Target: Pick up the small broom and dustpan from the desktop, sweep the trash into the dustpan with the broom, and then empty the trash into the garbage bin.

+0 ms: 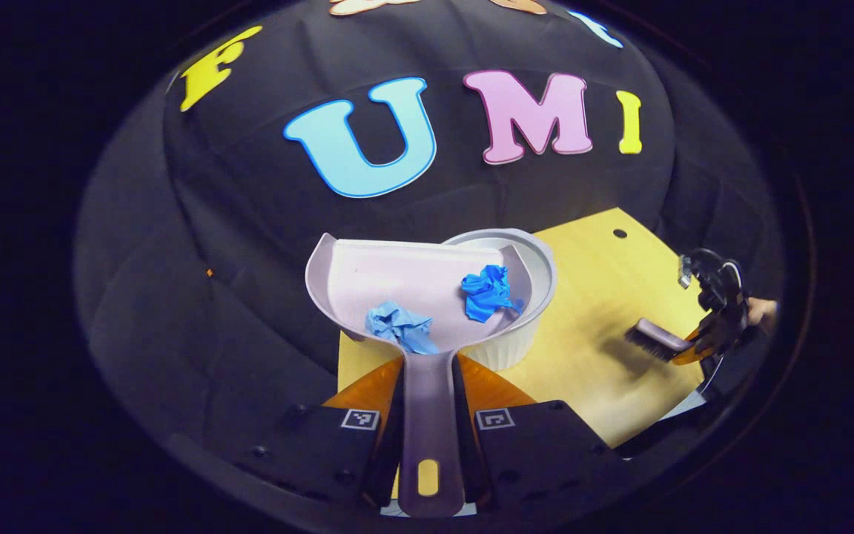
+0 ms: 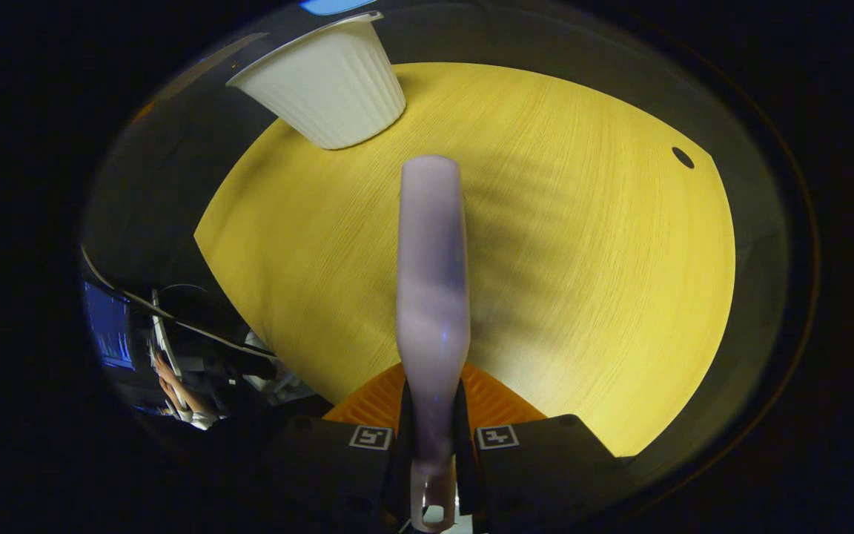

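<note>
Clamping dustpan (image 1: 405, 289) handle, left gripper (image 1: 427, 430) jaws closed; right gripper (image 2: 433, 437) jaws pinching broom (image 2: 433, 282).

1. In the left gripper view, the left gripper (image 1: 427, 437) is clamping the dustpan (image 1: 397, 285) by its handle, with the pan lying ahead of the fingers.
2. Two pieces of trash are sitting in the dustpan: one (image 1: 399, 326) near the handle, the other (image 1: 488, 291) to its right.
3. The garbage bin (image 1: 527, 297) is standing on the desktop (image 1: 605, 326), behind and under the pan's right part.
4. The right gripper (image 1: 716, 326) is holding the broom (image 1: 657, 340) at far right, above the desktop.
5. In the right gripper view, the broom (image 2: 433, 274) is extending forward over the desktop (image 2: 583, 259); the bin (image 2: 330, 85) is standing at upper left.
</note>
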